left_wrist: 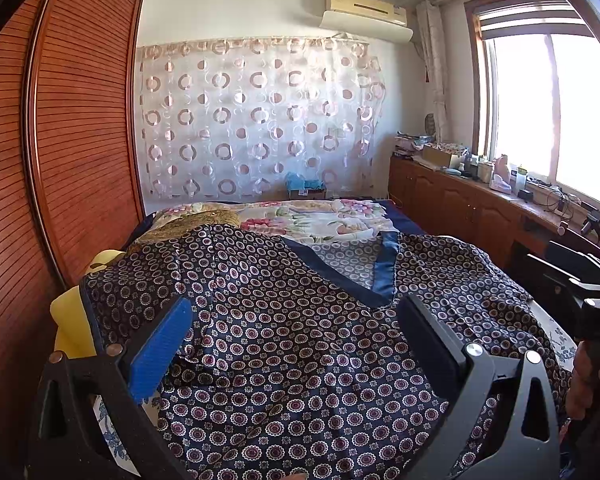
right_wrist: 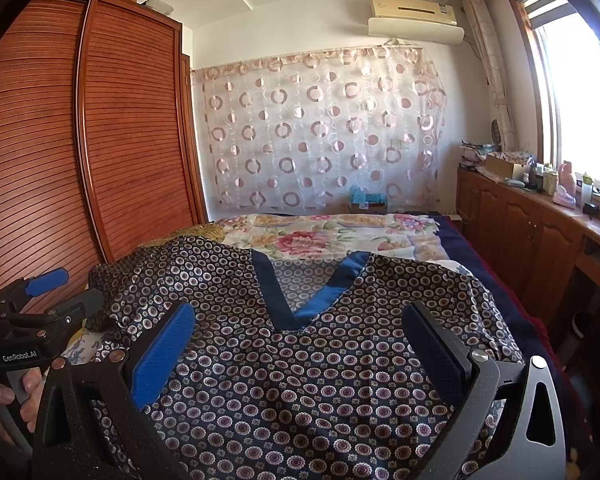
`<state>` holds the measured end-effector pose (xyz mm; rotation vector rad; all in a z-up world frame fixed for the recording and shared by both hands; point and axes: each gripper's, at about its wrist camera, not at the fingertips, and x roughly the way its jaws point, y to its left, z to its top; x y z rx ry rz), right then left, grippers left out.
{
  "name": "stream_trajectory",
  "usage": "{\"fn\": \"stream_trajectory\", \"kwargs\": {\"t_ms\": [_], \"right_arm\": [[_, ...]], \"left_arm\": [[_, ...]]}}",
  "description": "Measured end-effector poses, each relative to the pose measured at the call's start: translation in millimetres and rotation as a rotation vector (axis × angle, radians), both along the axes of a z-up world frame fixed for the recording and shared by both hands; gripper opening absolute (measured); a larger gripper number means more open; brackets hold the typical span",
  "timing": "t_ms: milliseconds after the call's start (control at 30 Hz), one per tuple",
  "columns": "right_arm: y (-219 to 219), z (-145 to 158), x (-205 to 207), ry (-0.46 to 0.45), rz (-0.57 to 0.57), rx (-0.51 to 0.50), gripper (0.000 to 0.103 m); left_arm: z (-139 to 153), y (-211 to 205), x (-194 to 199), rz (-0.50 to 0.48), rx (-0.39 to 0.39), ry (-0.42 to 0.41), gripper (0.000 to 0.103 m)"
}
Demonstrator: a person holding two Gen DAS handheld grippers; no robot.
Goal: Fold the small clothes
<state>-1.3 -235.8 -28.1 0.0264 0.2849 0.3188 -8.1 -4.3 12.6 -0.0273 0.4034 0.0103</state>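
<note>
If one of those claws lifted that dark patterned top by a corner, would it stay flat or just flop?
Probably flop: the patterned top already drapes and wrinkles over the bed. Its sheen, clearest on the blue neckline trim, suggests slippery fabric. It looks thin, so likely light.

garments: 1 patterned top [right_wrist: 300, 380] | claws: 2, left claw [left_wrist: 296, 344], right claw [right_wrist: 300, 344]

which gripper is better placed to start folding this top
Probably left: the left gripper hangs open over the patterned top near its bunched left sleeve. The right gripper sits open over the centre.
</note>
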Motion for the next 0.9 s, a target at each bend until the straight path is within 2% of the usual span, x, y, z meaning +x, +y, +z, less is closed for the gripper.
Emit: {"fn": "stream_trajectory", "kwargs": {"t_ms": [900], "right_arm": [[0.5, -0.5, -1.1, 0.003, 0.0, 0.0, 0.103]], "left_arm": [[7.3, -5.7, -6.9, 0.001, 0.011, -0.016, 0.103]]}}
